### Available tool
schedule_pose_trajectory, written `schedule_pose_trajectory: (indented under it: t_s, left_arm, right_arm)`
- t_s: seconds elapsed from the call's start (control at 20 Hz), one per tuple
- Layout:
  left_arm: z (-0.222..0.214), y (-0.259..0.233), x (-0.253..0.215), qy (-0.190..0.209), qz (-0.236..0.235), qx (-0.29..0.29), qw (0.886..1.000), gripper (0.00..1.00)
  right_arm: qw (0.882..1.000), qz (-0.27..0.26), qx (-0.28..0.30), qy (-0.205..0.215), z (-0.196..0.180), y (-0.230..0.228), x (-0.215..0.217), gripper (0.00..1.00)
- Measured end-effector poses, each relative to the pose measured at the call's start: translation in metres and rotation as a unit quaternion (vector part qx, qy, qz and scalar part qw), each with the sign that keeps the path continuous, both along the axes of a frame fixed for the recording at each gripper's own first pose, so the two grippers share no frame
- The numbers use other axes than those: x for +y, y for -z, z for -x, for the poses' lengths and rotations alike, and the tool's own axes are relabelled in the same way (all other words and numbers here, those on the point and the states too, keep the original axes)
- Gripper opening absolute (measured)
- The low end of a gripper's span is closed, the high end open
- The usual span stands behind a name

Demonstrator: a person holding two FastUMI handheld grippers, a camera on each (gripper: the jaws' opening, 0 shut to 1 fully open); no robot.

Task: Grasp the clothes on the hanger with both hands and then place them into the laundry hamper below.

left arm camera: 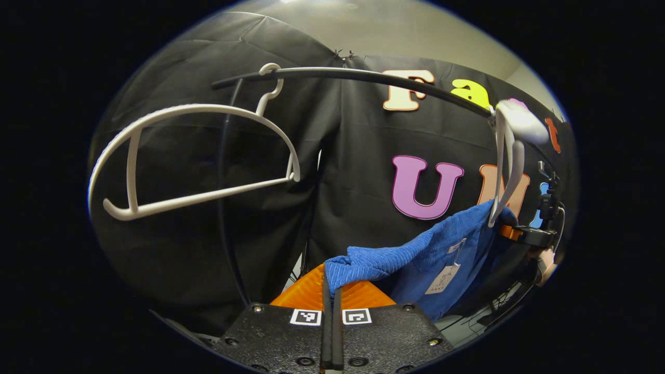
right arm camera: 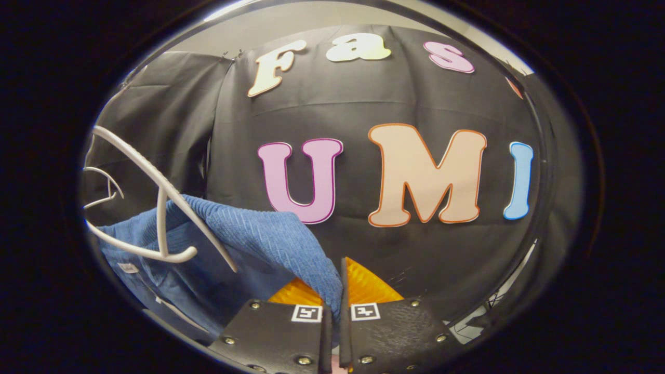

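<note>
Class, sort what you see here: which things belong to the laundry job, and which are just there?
Part of the job:
blue knitted garment
white hanger beside it
left gripper
right gripper

Just there:
empty white hanger
black rail
paper tag

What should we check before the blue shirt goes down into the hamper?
1. Left claw shut on the blue garment: ok.
2. Right claw shut on the garment's other corner: ok.
3. Garment off its white hanger: not ok, the hanger's arm crosses the cloth.
4. The other white hanger on the black rail clear of the cloth: ok.
5. Hamper lined up below: cannot tell.
</note>
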State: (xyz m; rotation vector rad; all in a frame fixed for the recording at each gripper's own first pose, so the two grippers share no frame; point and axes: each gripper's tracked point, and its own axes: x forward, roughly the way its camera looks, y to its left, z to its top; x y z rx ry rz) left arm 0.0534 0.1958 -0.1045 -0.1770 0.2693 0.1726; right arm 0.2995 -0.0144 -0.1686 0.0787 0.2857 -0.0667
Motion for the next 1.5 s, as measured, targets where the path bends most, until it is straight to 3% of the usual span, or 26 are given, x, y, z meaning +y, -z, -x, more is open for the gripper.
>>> schedule_pose_trajectory:
  t_s: [0.5,0.55,0.6,0.65,0.7,1.0,1.2,1.5]
  left_arm:
    - [0.01,0.028,-0.009,0.005,-0.003,0.028,1.0,0.0]
    - [0.011,0.031,-0.012,0.006,-0.003,0.032,0.999,0.01]
    - [0.01,0.034,-0.015,0.008,-0.003,0.036,0.999,0.01]
    - [0.009,0.037,-0.016,0.009,-0.004,0.038,0.999,0.02]
    - [0.011,0.039,-0.018,0.01,-0.007,0.041,0.999,0.01]
    - [0.021,0.063,-0.043,0.039,-0.024,0.065,0.997,0.01]
    - [0.031,0.072,-0.081,0.084,-0.031,0.076,0.993,0.01]
    - [0.014,0.059,-0.176,0.194,-0.029,0.053,0.979,0.01]
  right_arm:
    - [1.0,-0.003,0.026,0.001,0.02,0.025,-0.001,0.06]
    - [1.0,-0.004,0.028,0.0,0.022,0.027,-0.001,0.11]
    - [1.0,-0.004,0.031,0.0,0.024,0.03,-0.002,0.06]
    - [0.999,-0.004,0.032,0.0,0.027,0.032,-0.002,0.11]
    - [0.999,-0.001,0.037,0.004,0.03,0.036,-0.004,0.06]
    - [0.997,-0.007,0.073,-0.022,0.059,0.072,0.014,0.06]
    - [0.996,-0.009,0.08,-0.035,0.08,0.075,0.026,0.06]
    - [0.996,-0.028,0.062,-0.056,0.11,0.044,0.044,0.06]
